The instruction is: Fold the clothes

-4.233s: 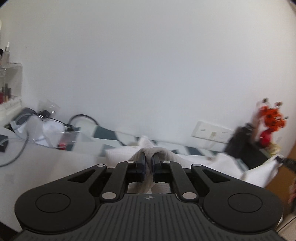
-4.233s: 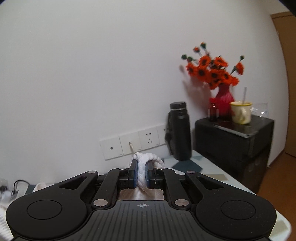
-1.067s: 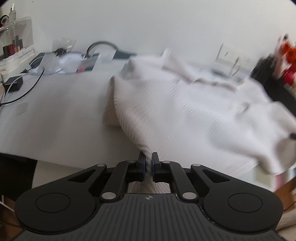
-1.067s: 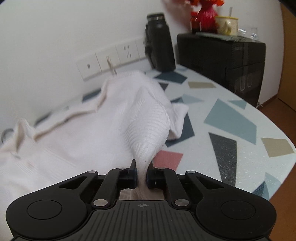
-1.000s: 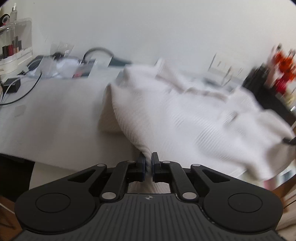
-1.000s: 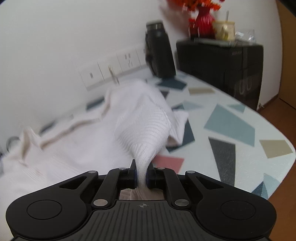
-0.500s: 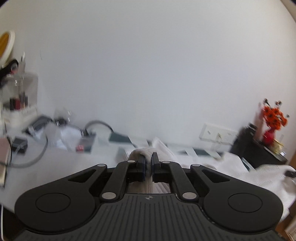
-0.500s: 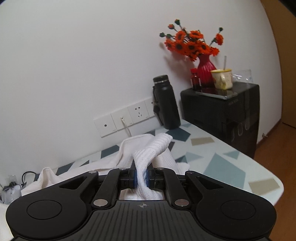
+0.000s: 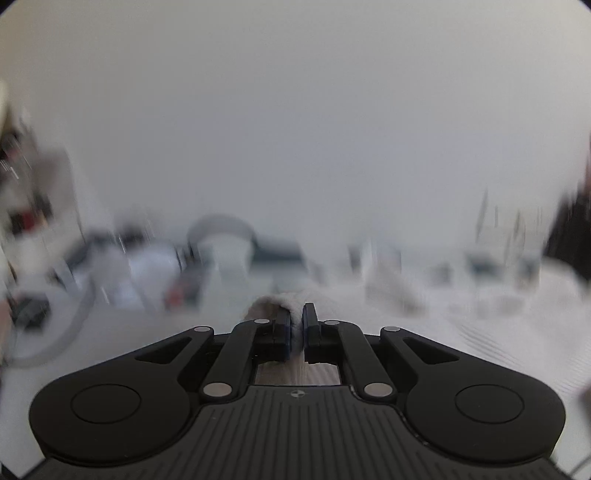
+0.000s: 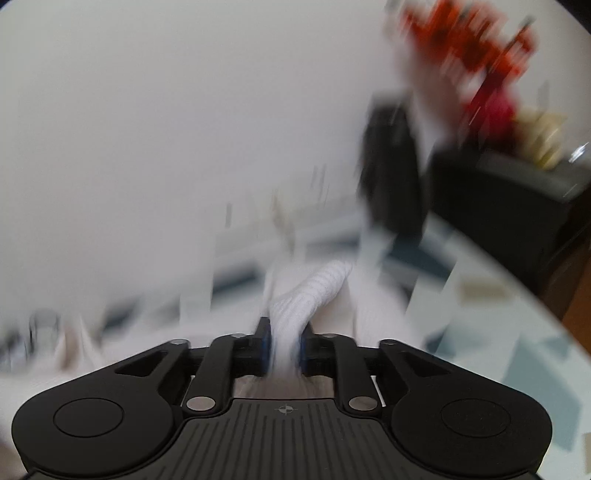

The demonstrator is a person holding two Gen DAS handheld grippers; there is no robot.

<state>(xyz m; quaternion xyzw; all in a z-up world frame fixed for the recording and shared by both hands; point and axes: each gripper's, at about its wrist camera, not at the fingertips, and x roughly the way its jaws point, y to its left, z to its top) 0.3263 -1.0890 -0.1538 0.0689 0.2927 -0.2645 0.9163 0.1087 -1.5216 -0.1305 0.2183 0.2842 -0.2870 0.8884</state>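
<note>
The white knitted garment (image 9: 480, 332) lies spread over the table, blurred by motion. My left gripper (image 9: 296, 325) is shut on a bunched fold of it that humps up just ahead of the fingertips. In the right wrist view another rolled fold of the garment (image 10: 314, 288) runs back between the fingers of my right gripper (image 10: 284, 343). Its jaws are opening and stand visibly wider than the left's. The cloth still sits in the gap and no longer looks pinched.
A black bottle (image 10: 395, 184), a black box (image 10: 517, 199) and red flowers (image 10: 469, 33) stand at the back right on the patterned table (image 10: 517, 350). Blurred clutter and cables (image 9: 147, 266) lie at the back left, against the white wall.
Both grippers have swung forward with the cloth, from the table's near edge towards the wall. The right jaws have spread apart around their fold, while the left stays clamped.
</note>
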